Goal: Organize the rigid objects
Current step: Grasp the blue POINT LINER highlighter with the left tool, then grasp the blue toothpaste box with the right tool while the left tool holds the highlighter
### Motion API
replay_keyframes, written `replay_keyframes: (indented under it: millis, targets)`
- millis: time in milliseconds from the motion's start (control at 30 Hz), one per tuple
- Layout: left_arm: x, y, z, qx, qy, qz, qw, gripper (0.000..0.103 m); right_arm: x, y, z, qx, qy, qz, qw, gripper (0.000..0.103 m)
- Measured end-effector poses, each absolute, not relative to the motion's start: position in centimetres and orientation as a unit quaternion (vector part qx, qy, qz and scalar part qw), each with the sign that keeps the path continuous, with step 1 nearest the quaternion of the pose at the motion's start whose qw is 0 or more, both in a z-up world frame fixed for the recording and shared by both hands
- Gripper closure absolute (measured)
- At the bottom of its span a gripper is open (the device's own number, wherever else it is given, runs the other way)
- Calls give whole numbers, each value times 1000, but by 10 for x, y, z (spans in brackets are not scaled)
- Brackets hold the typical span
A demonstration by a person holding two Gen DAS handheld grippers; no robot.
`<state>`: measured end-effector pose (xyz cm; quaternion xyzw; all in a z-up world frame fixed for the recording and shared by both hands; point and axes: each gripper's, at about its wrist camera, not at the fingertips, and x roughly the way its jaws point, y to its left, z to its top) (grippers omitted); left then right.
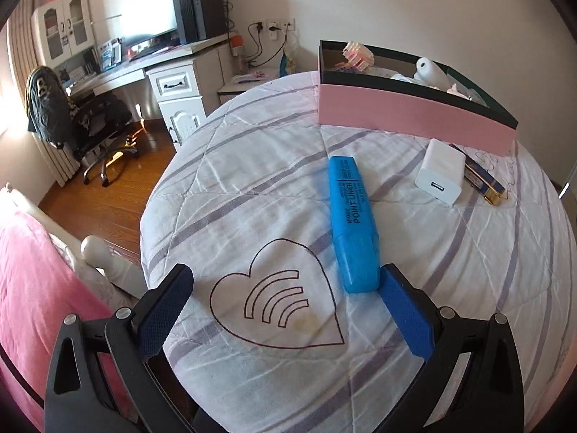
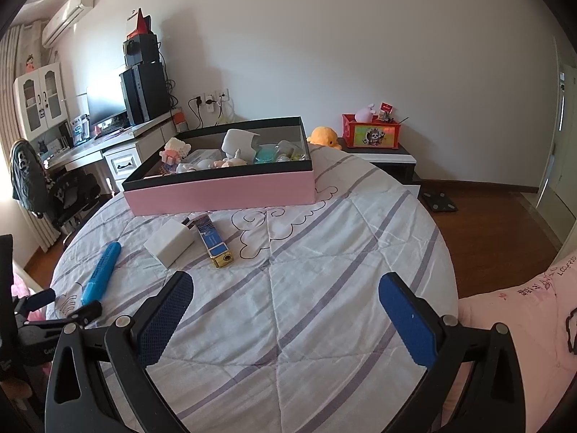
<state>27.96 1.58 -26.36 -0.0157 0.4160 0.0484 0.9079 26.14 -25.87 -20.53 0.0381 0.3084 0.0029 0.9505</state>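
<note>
While both grippers stand wide open and empty, the left gripper (image 1: 285, 281) nears the blue marker (image 1: 351, 222) by the bed's (image 1: 252, 166) left edge, probably to carry it to the pink box (image 1: 414, 115) at the far edge.

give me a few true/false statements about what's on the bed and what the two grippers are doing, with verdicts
1. The blue highlighter marker lies on the striped white quilt, outside the box. True.
2. The left gripper is shut on the marker. False: it is open, and the marker's capped end lies beside its right finger.
3. The white USB charger block lies beside the blue-and-gold rectangular lighter. True.
4. The pink box with the dark rim is empty. False: it holds small toys and containers.
5. The right gripper holds the lighter. False: it is open and holds nothing.
</note>
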Motion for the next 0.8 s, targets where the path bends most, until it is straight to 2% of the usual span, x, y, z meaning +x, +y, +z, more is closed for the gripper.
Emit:
replay_keyframes:
  millis: [267,367,400,433,500,533,567,800]
  targets:
    - [311,0,-266,31,426,17,904,1,270,-254,-210,30,320,5,947,0]
    - [323,-3,-265,42,422,9,906,15,274,-254,-211,29,323,4,946,0]
    - [324,-4,-264,43,418,3,907,27,275,-254,-212,29,323,4,946,0]
    - [325,-5,-264,45,416,-5,908,33,276,-255,-212,29,324,3,946,0]
    - [325,-8,-264,49,408,-21,911,57,279,-256,-213,29,325,1,945,0]
    - [323,-10,-264,53,404,-29,913,64,280,-256,-213,30,325,0,945,0]
    - [323,-12,-263,58,402,-35,913,76,281,-256,-213,30,326,0,945,0]
    - [322,-6,-256,40,393,-45,917,77,291,-249,-214,22,331,1,943,0]
